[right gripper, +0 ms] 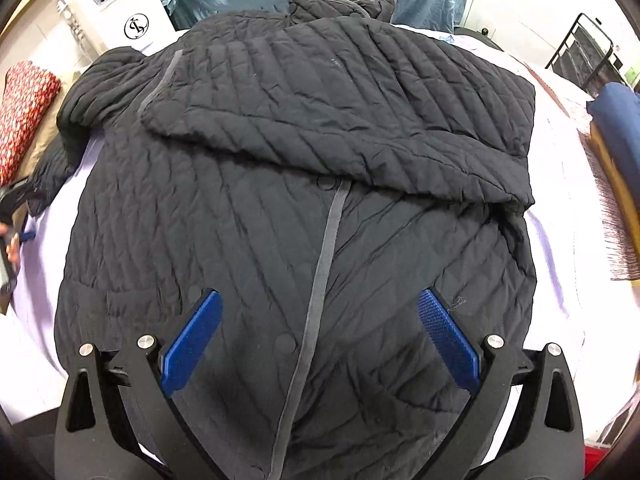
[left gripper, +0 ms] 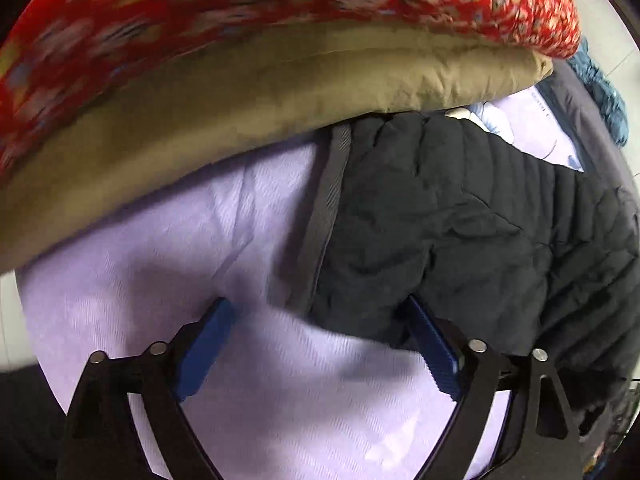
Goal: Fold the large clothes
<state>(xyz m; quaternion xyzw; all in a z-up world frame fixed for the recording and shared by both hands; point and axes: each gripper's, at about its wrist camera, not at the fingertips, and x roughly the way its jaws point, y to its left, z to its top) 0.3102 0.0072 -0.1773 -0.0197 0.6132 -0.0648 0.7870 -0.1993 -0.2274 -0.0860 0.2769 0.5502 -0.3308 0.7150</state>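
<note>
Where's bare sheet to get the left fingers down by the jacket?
Free: lavender sheet between the tan folded cloth and the black quilted jacket. Also a strip along the jacket's far side, before the navy stack. Crowded: the jacket covers the middle.

Each hand-held gripper is a black frame of two flat arms that curve outward in a V, with triangular cut-outs near the base. Round silver screw heads sit at the linkage joints, two on each side. The left hand-held gripper (left gripper: 320, 316) carries blue fingers (left gripper: 208, 344), one smooth-faced and one ridged. The right hand-held gripper (right gripper: 320, 300) has the same blue fingers (right gripper: 448, 340), one with a knurled face.
</note>
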